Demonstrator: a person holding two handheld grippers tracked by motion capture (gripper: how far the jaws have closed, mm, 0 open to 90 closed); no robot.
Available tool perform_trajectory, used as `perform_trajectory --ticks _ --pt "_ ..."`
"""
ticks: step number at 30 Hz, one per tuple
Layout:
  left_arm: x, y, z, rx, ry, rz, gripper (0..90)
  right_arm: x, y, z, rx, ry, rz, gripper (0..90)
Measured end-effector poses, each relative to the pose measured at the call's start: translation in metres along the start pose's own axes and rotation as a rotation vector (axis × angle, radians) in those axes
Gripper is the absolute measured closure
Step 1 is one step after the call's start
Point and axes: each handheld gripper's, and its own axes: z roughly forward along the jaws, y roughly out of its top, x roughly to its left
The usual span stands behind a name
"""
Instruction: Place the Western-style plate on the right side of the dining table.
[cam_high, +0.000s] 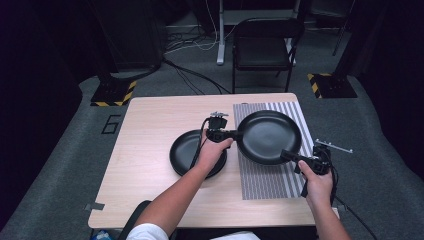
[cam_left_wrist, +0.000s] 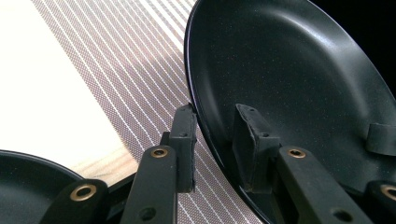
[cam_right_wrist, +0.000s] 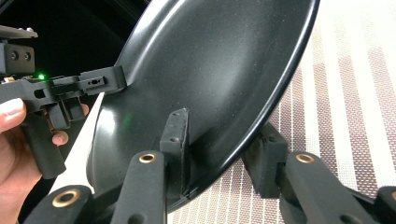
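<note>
A large black plate (cam_high: 270, 135) hangs just over a striped placemat (cam_high: 265, 182), held at two rim points. My left gripper (cam_high: 235, 135) is shut on its left rim; in the left gripper view one jaw lies inside the plate (cam_left_wrist: 289, 70) and one outside, at the left gripper (cam_left_wrist: 217, 140). My right gripper (cam_high: 287, 155) is shut on the near right rim. The right gripper (cam_right_wrist: 222, 135) clamps the plate (cam_right_wrist: 210, 56) with one jaw inside and one beneath. The left gripper (cam_right_wrist: 112, 79) also shows there on the far rim.
A smaller black plate (cam_high: 185, 150) lies on the wooden table (cam_high: 150, 120) left of the placemat, partly under the left hand; its edge (cam_left_wrist: 23, 177) shows beside the left jaws. A black chair (cam_high: 262, 50) stands beyond the table's far edge.
</note>
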Motion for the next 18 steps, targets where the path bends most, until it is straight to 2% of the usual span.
perform_trajectory --ticks 18 --pt "0.001 -0.006 0.018 0.026 -0.004 -0.018 69.2 -0.013 -0.001 0.001 0.005 -0.025 0.012 63.0"
